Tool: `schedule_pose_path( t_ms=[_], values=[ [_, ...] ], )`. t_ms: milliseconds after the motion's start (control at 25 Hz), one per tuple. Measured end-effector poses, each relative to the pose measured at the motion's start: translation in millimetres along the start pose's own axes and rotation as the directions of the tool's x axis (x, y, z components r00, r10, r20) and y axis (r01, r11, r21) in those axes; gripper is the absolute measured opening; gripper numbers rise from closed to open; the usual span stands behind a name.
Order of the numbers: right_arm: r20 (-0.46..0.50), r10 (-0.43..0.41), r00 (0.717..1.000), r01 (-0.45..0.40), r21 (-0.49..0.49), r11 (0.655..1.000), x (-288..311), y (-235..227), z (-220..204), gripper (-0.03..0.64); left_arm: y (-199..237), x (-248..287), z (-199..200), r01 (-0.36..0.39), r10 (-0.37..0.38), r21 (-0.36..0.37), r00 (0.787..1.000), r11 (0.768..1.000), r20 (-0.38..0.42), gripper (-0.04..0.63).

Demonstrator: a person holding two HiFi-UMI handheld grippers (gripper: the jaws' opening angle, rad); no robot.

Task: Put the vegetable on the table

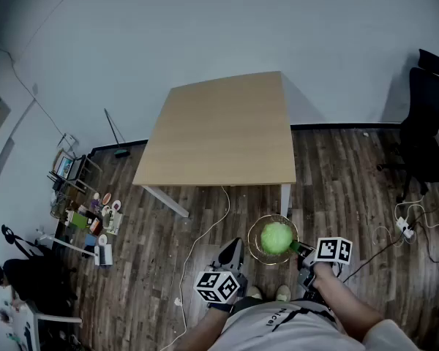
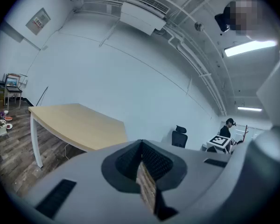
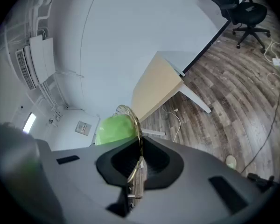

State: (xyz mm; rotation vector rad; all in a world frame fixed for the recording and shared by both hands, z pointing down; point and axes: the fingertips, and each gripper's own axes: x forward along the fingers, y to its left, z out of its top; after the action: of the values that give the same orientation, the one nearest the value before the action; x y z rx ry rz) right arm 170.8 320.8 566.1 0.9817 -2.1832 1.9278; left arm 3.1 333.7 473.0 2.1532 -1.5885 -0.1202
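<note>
Vegetable, round and green, sits in a wire bowl that the right gripper pinches by the rim; the left gripper has its jaws closed on nothing.

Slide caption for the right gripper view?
Right gripper clamps wire basket by its rim, green vegetable inside, table ahead.

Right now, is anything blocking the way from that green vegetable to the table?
Nothing visible. The vegetable sits in a wire basket held by the right gripper; the table ahead is bare, with only a white cable on the floor between.
</note>
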Motion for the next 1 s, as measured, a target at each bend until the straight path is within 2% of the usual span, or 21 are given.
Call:
schedule_pose_path(
  t_ms=[480, 720, 1000],
  values=[
    [-0.005, -0.004, 1.000, 0.004, 0.004, 1.000, 24, 0, 18, 0.023, 18, 25, 4, 0.006, -0.006, -0.008, 1.000, 1.000, 0.001, 0.014],
    [0.029, -0.013, 0.999, 0.012, 0.045, 0.999, 62, 6, 51, 0.025, 58, 61, 20, 0.019, -0.019, -0.022, 1.000, 1.000, -0.009, 0.014],
    [0.086, -0.064, 0.994, 0.058, 0.071, 0.996, 129, 21, 101, 0.025, 115, 118, 63, 0.093, -0.092, 0.024, 0.995, 0.995, -0.026, 0.014]
  ],
)
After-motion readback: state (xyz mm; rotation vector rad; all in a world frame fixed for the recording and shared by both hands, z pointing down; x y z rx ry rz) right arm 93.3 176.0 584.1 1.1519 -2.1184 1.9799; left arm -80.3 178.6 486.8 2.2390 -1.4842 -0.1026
